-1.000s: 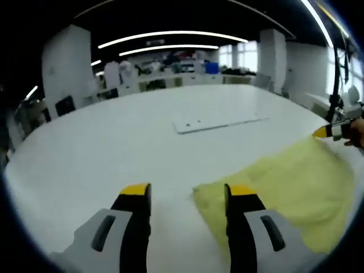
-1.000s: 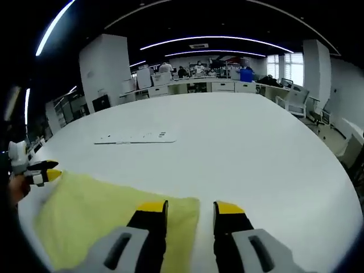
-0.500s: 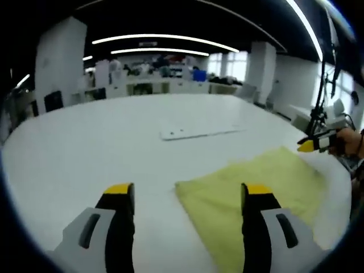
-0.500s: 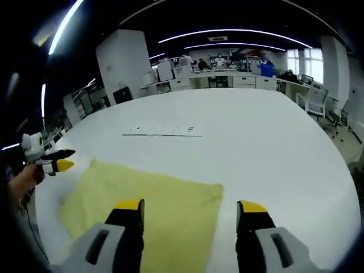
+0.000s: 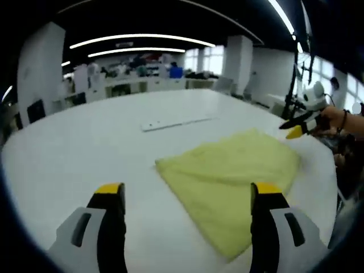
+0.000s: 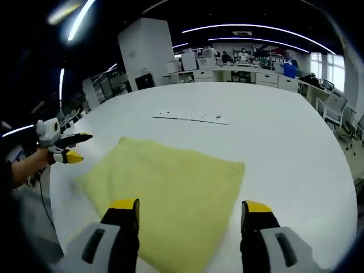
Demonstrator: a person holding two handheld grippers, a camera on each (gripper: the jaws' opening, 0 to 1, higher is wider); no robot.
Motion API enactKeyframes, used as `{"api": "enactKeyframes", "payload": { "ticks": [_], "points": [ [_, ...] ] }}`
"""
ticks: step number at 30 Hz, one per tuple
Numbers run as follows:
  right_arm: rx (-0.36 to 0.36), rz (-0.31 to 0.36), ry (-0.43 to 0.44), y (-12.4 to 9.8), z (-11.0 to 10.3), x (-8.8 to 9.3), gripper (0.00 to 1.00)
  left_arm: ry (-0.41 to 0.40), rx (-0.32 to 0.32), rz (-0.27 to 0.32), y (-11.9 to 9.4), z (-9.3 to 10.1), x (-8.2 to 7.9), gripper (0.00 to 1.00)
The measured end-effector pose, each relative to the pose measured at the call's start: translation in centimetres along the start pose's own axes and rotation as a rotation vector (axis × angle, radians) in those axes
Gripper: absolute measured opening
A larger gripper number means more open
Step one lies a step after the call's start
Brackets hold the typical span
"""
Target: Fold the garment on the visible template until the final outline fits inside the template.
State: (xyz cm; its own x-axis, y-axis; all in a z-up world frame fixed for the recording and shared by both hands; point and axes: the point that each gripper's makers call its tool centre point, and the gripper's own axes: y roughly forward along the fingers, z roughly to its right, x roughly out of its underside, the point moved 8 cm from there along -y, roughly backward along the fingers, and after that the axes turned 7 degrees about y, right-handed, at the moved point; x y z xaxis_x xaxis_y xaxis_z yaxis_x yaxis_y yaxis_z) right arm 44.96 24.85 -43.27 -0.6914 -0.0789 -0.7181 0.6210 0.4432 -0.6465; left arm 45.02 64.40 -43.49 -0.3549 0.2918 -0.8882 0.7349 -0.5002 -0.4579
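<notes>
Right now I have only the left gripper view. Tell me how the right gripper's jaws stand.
Observer: The right gripper is open wide and holds nothing. The near corner of the yellow garment shows between its jaws.
Operator: Now report what lies past its right-hand jaw.
Observer: The white table is bare there, and an office chair stands beyond the table's edge.
</notes>
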Motion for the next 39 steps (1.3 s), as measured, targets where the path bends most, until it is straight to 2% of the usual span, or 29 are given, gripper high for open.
{"api": "enactKeyframes", "payload": {
  "ticks": [7,11,21,26,29,33,36,39],
  "points": [
    [-0.009,-0.024,-0.003,-1.5,-0.6,1.9,0.71,0.029,0.065,-0.012,-1.5,1.2,1.4,0.86],
    [-0.005,-0.034,-0.008,-1.9,-0.5,2.8,0.71,0.024,0.097,-0.029,-1.9,1.8,2.5,0.80],
    [-0.018,-0.069,-0.008,-2.9,-0.6,5.3,0.65,-0.001,0.133,-0.063,-2.2,3.1,3.9,0.70],
    [-0.029,-0.093,0.001,-3.2,-0.5,6.4,0.55,-0.011,0.161,-0.102,-2.5,3.7,5.1,0.62],
    [-0.023,-0.107,-0.013,-3.4,-0.3,7.2,0.49,-0.013,0.168,-0.106,-2.5,3.8,5.4,0.56],
    [-0.012,-0.118,-0.016,-3.6,0.0,7.9,0.38,-0.015,0.187,-0.124,-2.5,4.1,5.7,0.44],
    [0.009,-0.113,0.022,-3.8,0.5,8.3,0.26,-0.008,0.195,-0.131,-2.5,4.2,5.9,0.39],
    [-0.001,-0.107,0.044,-3.8,0.6,8.5,0.19,-0.011,0.203,-0.132,-2.5,4.3,5.9,0.32]
  ]
}}
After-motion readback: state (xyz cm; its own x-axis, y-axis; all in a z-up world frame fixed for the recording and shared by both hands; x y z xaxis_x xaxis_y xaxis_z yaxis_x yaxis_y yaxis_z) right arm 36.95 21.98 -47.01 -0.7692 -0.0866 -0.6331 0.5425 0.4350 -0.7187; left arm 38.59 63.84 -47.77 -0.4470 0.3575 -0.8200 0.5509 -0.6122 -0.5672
